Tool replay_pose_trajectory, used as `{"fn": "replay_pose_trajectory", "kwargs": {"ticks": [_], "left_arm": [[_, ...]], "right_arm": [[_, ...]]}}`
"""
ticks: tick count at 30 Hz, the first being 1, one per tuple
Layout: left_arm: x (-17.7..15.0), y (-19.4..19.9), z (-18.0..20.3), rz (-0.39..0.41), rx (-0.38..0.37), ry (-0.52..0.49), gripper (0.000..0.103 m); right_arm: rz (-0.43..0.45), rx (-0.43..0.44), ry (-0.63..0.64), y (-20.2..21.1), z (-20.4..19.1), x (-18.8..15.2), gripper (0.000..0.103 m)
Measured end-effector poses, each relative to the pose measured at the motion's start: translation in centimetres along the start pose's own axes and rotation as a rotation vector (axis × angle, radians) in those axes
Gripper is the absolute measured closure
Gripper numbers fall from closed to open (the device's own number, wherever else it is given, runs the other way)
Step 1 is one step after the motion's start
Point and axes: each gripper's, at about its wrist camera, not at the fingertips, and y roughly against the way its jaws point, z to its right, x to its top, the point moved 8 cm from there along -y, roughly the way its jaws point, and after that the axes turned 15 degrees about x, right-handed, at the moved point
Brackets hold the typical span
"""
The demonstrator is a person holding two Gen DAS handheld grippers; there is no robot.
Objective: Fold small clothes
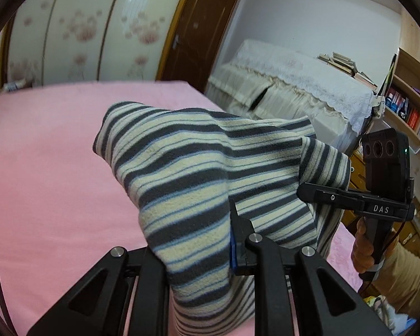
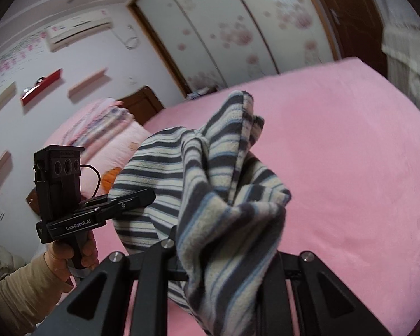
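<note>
Striped garment (image 1: 182, 173): fleece in grey, cream and blue bands, held up off the pink bed (image 1: 42, 168) between the two grippers, bunched and drooping in folds.

Left gripper (image 2: 142, 196): jaws clamped on one edge of the garment; held by a hand (image 2: 70, 254) in a tan sleeve.

Right gripper (image 1: 308, 189): jaws clamped on the opposite edge; held by the other hand (image 1: 362, 249).

Bed: pink cover, bare beneath the garment.

Pillow (image 2: 98, 128): pink patterned, at the head of the bed.

Beyond: wardrobe (image 1: 84, 28) with flowered sliding doors, brown door (image 1: 198, 36), lace-covered furniture (image 1: 294, 84), bookshelf (image 1: 406, 106), wall air conditioner (image 2: 78, 29).
</note>
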Motion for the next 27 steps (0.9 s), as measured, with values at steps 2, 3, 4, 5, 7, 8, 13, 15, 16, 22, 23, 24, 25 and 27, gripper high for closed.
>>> {"fn": "replay_pose_trajectory", "kwargs": {"ticks": [2,3,4,5,7,8,13,15,16,22,23,24,25,27], "left_arm": [[0.7,3.3,-1.5,0.029,0.039,-0.019,0.088],[1.0,5.1,-2.6,0.042,0.063,-0.024,0.088],[1.2,6.7,-3.8,0.051,0.084,-0.025,0.088],[1.4,8.2,-5.0,0.063,0.114,-0.028,0.088],[1.6,11.0,-7.6,0.082,0.168,-0.032,0.088],[1.5,12.3,-9.2,0.088,0.202,-0.033,0.088],[0.2,14.7,-16.6,0.064,0.315,-0.006,0.088],[-0.6,14.4,-19.9,0.037,0.351,0.004,0.088],[-1.1,13.8,-21.7,0.016,0.367,0.014,0.088],[-3.1,5.7,-28.9,-0.092,0.411,0.030,0.087],[-3.4,4.0,-29.6,-0.106,0.410,0.034,0.087],[-3.7,2.3,-30.7,-0.123,0.414,0.041,0.087],[-4.0,0.3,-31.6,-0.137,0.417,0.055,0.087],[-4.2,-4.1,-32.0,-0.152,0.427,0.068,0.087]], "right_arm": [[0.005,0.019,0.035,-0.3,-2.9,0.6,0.084],[0.007,0.031,0.056,-0.8,-4.7,1.0,0.084],[0.011,0.045,0.076,-1.4,-6.5,1.4,0.084],[0.014,0.060,0.087,-2.3,-8.1,1.7,0.084],[0.020,0.087,0.097,-4.2,-10.5,2.2,0.084],[0.023,0.100,0.098,-5.6,-11.7,2.4,0.084],[0.014,0.183,0.043,-12.7,-14.2,2.0,0.084],[-0.004,0.219,0.020,-15.7,-14.4,1.3,0.084],[-0.017,0.231,0.007,-17.9,-14.2,1.0,0.084],[-0.074,0.225,-0.057,-27.2,-10.6,-0.6,0.084],[-0.079,0.225,-0.068,-28.0,-9.8,-0.8,0.084],[-0.088,0.221,-0.083,-29.5,-8.6,-1.1,0.084],[-0.097,0.211,-0.096,-30.7,-7.1,-1.5,0.084],[-0.109,0.192,-0.128,-33.2,-4.2,-2.1,0.084]]}}
